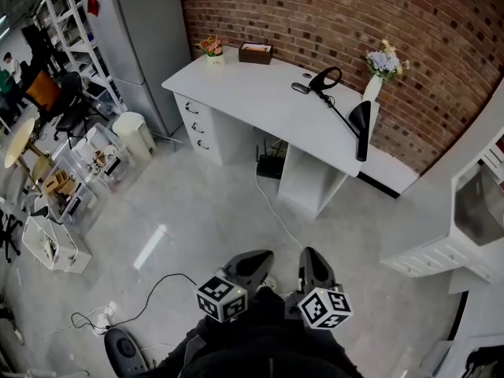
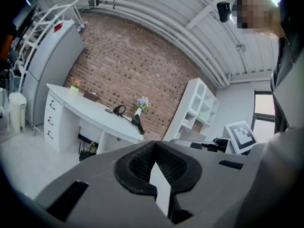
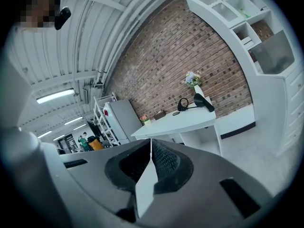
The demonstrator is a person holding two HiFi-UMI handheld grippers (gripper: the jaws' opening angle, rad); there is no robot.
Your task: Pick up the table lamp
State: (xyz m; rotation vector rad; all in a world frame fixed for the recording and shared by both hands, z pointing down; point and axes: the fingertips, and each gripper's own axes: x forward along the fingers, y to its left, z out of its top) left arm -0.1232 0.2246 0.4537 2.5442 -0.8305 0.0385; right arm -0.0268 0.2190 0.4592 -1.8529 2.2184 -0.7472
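Note:
A black table lamp (image 1: pixel 346 107) with a ring-shaped base, thin arm and drooping head stands on the right end of the white desk (image 1: pixel 252 93) against the brick wall. It also shows far off as the lamp (image 2: pixel 129 116) in the left gripper view and as the lamp (image 3: pixel 195 103) in the right gripper view. My left gripper (image 1: pixel 250 264) and right gripper (image 1: pixel 313 262) are side by side low over the floor, well short of the desk. In the left gripper view the left gripper (image 2: pixel 154 148) is shut and holds nothing. The right gripper (image 3: pixel 151 146) is likewise shut and holds nothing.
A flower vase (image 1: pixel 382 69) stands just behind the lamp; a tissue box (image 1: pixel 256 52) and small flower pot (image 1: pixel 211 48) sit at the desk's back. A fridge (image 1: pixel 138 38), bin (image 1: pixel 135 132) and cluttered shelves stand left. A white cabinet (image 1: pixel 465 219) is right. A cable (image 1: pixel 157 290) crosses the floor.

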